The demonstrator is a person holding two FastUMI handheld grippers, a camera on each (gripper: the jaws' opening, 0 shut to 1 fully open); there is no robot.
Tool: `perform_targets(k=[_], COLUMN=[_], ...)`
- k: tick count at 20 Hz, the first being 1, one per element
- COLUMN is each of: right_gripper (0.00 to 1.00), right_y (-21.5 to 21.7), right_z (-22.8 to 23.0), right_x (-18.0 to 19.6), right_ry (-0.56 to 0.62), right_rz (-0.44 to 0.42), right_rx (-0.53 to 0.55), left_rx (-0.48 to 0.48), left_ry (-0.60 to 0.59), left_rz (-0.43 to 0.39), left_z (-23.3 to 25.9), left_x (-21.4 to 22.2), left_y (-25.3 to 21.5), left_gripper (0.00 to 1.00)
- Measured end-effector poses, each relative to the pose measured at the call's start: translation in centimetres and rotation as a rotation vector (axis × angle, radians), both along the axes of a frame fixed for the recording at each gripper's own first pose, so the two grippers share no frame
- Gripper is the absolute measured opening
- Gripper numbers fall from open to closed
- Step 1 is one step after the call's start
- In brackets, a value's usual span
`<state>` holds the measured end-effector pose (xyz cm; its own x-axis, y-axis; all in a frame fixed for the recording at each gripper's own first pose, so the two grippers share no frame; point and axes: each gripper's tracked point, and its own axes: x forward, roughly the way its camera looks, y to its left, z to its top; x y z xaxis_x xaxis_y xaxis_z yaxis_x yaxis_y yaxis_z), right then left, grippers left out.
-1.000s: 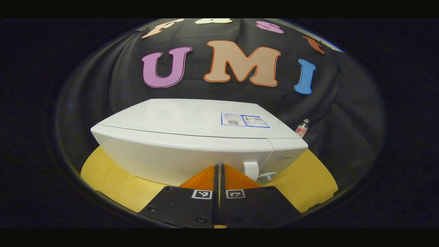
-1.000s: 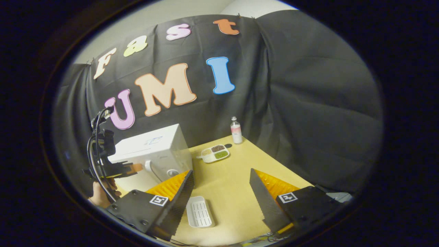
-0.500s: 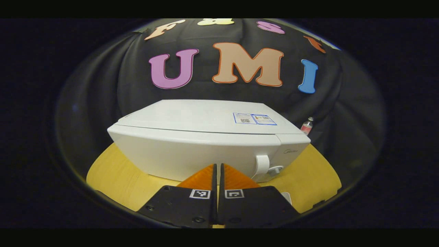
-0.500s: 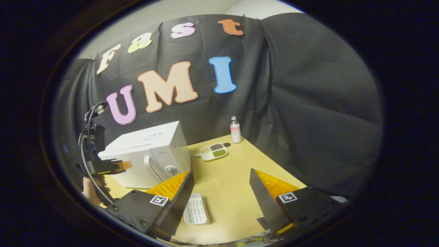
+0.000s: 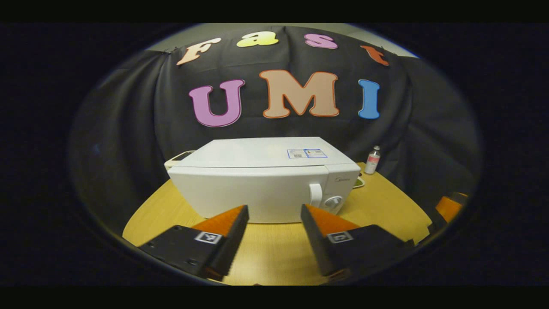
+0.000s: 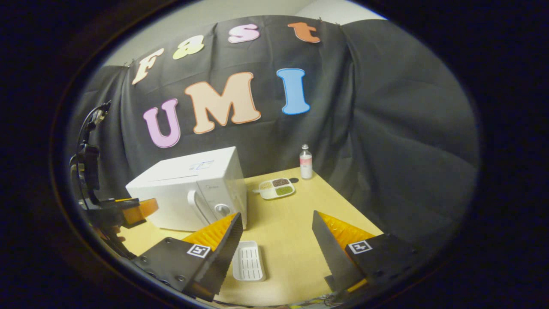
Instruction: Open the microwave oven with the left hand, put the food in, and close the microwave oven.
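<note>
Bench (image 5: 274, 253) of pale yellow wood comes first, round-edged and carrying everything. Biggest on it is the boxy white microwave oven (image 5: 261, 189), sitting toward the bench's far left edge with its door shut, the white vertical handle (image 5: 315, 195) and round dial (image 5: 333, 201) at the right end of its front. Out ahead of that front hangs the left gripper (image 5: 274, 234), fingers spread wide, touching nothing and set back from the door. The right gripper (image 6: 276, 240) hovers over the near edge, fingers likewise spread and empty. Just beyond it, close to the near edge, lies a ribbed white rectangular tray (image 6: 248, 262). Farther back, near the far edge, sits the white divided plate of food (image 6: 276, 188) with brown and green portions, beside a small clear bottle with a pink label (image 6: 306, 162).

Opening looks like the step in hand, barely begun. To do it well, the left gripper should line up so the handle passes between its fingers, close squarely on it, then pull along the door's swing, not straight back, so the oven does not slide.
</note>
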<state>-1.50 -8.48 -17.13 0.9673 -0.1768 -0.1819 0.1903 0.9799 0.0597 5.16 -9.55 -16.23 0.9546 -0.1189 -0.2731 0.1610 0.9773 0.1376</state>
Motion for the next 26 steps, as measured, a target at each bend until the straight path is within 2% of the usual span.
perform_targets(k=[1,5,6,8,13,19,23,26], right_gripper=[1.0,1.0,0.92,0.92,0.92,0.92,0.91,0.92], right_y=[0.3,1.1,1.4,1.3,-0.5,-2.4,-3.7,-4.4], right_z=[0.7,4.0,5.0,6.9,10.2,11.8,12.7,13.1], right_x=[0.3,0.5,0.5,0.7,0.2,-1.7,-2.6,-3.2], right_ry=[-0.017,-0.085,-0.105,-0.138,-0.184,-0.185,-0.216,-0.23], right_rz=[0.017,0.05,0.057,0.063,0.044,0.034,-0.001,-0.016], right_rx=[-0.016,-0.065,-0.046,-0.034,-0.09,-0.139,-0.161,-0.139], left_rx=[0.005,0.066,0.067,0.061,-0.005,-0.102,-0.08,-0.078], left_ry=[-0.017,-0.078,-0.095,-0.113,-0.115,-0.12,-0.118,-0.096], left_rz=[-0.001,0.021,0.021,0.028,0.077,0.106,0.1,0.092], left_z=[0.0,2.1,2.7,3.8,5.3,7.4,6.9,5.9], left_x=[-0.3,-0.2,-0.4,-0.7,-1.1,-1.2,-1.2,-1.4], left_y=[0.3,1.5,1.6,2.1,3.8,4.4,4.2,3.6], left_gripper=[1.0,0.98,0.98,0.98,0.98,0.98,0.96,0.94])
